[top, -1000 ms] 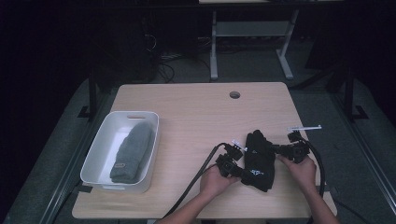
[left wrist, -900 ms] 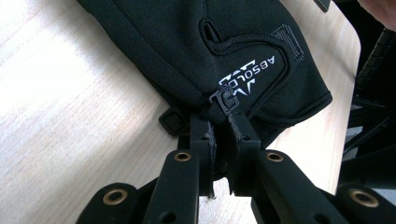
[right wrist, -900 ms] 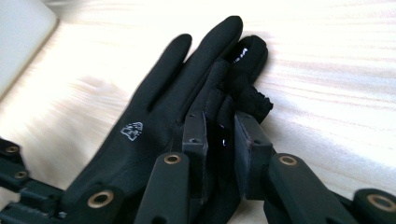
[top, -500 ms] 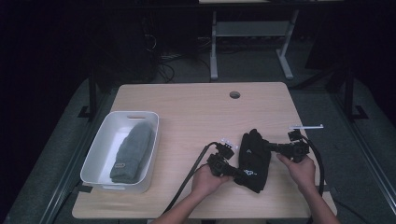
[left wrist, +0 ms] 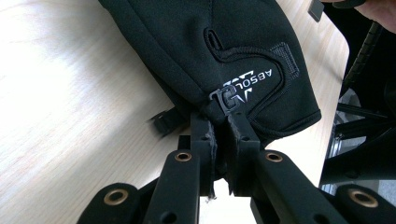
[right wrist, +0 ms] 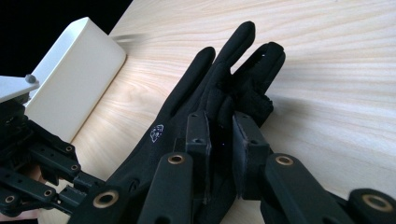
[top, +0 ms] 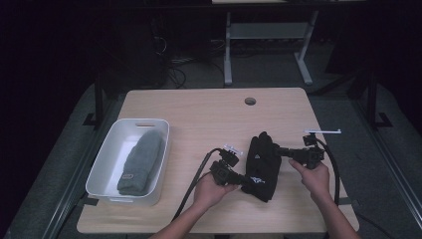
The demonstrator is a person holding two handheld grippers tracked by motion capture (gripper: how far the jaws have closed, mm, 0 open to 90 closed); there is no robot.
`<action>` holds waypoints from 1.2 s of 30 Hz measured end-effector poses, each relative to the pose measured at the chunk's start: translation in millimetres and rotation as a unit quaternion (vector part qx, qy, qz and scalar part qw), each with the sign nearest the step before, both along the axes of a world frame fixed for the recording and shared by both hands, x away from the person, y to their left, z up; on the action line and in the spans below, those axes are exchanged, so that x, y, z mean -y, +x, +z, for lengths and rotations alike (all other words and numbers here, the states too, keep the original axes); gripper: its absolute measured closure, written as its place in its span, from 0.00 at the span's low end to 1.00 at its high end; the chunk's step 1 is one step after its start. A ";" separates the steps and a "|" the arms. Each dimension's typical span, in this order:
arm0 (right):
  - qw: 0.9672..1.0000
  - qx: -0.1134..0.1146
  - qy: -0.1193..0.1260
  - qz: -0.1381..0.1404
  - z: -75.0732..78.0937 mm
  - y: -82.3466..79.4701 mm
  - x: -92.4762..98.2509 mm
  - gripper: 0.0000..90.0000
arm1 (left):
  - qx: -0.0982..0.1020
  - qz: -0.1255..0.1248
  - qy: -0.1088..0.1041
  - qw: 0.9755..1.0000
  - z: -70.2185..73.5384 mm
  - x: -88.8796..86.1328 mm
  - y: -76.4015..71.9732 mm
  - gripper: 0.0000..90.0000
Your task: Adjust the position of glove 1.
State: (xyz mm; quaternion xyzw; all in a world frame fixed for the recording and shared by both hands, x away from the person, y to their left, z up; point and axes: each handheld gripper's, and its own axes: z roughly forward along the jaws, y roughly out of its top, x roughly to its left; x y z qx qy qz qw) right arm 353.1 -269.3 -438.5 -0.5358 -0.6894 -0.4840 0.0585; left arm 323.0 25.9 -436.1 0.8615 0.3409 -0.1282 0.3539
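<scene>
A black glove (top: 263, 164) with white lettering hangs just over the wooden table (top: 199, 114) at the front right, stretched between both grippers. My left gripper (top: 244, 178) is shut on the glove's cuff end beside a small plastic clip (left wrist: 225, 97). In the left gripper view, that gripper (left wrist: 223, 122) pinches the glove (left wrist: 224, 46) at the clip. My right gripper (top: 278, 149) is shut on the glove's edge near the fingers. In the right gripper view, the jaws of the right gripper (right wrist: 219, 126) press on the fabric of the glove (right wrist: 205, 93), whose fingers point away over the table.
A white bin (top: 107, 149) stands at the table's left front and holds a grey knitted item (top: 139, 162). The bin's wall (right wrist: 74, 79) and my left gripper (right wrist: 42, 158) appear beyond the glove in the right gripper view. A round hole (top: 250, 101) marks the far table edge.
My left gripper has moved left and slightly up, pulling the glove's cuff end with it. The glove has shifted left and stretched out. The right hand has barely moved.
</scene>
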 end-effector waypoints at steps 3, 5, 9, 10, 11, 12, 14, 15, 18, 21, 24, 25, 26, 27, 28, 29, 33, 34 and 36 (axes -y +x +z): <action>1.000 0.003 0.011 0.002 5.4 1.5 -3.6 0.87 | 0.003 0.004 -0.004 1.000 4.3 -5.9 0.0 0.93; 1.000 0.005 0.015 0.004 9.8 3.0 -6.2 0.87 | 0.006 0.006 -0.005 1.000 7.3 -8.5 0.0 0.93; 1.000 0.006 0.026 0.006 14.8 5.0 -10.3 0.87 | 0.008 0.010 -0.010 1.000 12.1 -13.9 0.0 0.93; 1.000 0.008 0.027 0.008 16.0 5.5 -11.2 0.87 | 0.011 0.007 -0.010 1.000 13.3 -15.7 0.3 0.93; 0.999 0.008 0.031 0.007 17.6 5.8 -12.3 0.87 | 0.011 0.009 -0.009 1.000 15.0 -17.1 0.0 0.93; 0.999 0.010 0.034 0.008 19.1 6.3 -13.5 0.87 | 0.013 0.008 -0.010 1.000 16.3 -18.8 0.2 0.93; 0.999 0.013 0.037 0.011 22.7 7.7 -16.6 0.87 | 0.015 0.011 -0.014 1.000 18.8 -21.6 -0.2 0.93; 0.999 0.013 0.040 0.011 24.0 8.1 -17.9 0.87 | 0.015 0.011 -0.014 1.000 18.8 -21.6 -0.2 0.93; 0.999 0.013 0.045 0.013 25.8 9.6 -20.7 0.87 | 0.016 0.012 -0.015 1.000 22.5 -26.4 -0.6 0.93; 0.999 0.013 0.048 0.018 30.0 12.7 -26.9 0.87 | 0.020 0.015 -0.017 1.000 26.5 -33.1 -0.5 0.93; 0.998 0.015 0.052 0.022 33.7 15.4 -32.5 0.87 | 0.021 0.019 -0.020 0.999 29.3 -38.0 -0.4 0.93; 0.998 0.015 0.056 0.022 34.4 16.0 -33.9 0.87 | 0.021 0.019 -0.020 0.999 29.3 -38.0 -0.4 0.93; 0.998 0.015 0.057 0.024 34.8 17.0 -35.2 0.87 | 0.023 0.021 -0.020 0.999 31.9 -41.6 -0.4 0.93; 0.998 0.015 0.057 0.024 34.8 17.0 -35.2 0.87 | 0.023 0.021 -0.020 0.999 31.9 -41.6 -0.4 0.93; 0.998 0.014 0.057 0.026 36.7 19.1 -39.3 0.87 | 0.024 0.023 -0.021 0.999 33.6 -44.8 -0.4 0.93; 0.998 0.014 0.057 0.026 36.7 19.1 -39.3 0.87 | 0.024 0.023 -0.021 0.999 33.6 -44.8 -0.4 0.93; 0.998 0.017 0.056 0.034 43.0 23.1 -49.4 0.87 | 0.027 0.027 -0.022 0.999 37.8 -52.1 -0.7 0.93; 0.998 0.016 0.057 0.035 44.3 23.6 -50.9 0.87 | 0.028 0.029 -0.023 0.999 39.7 -55.5 -0.5 0.93; 0.998 0.019 0.056 0.038 47.2 25.7 -54.6 0.87 | 0.031 0.032 -0.025 0.999 42.0 -59.5 -0.4 0.93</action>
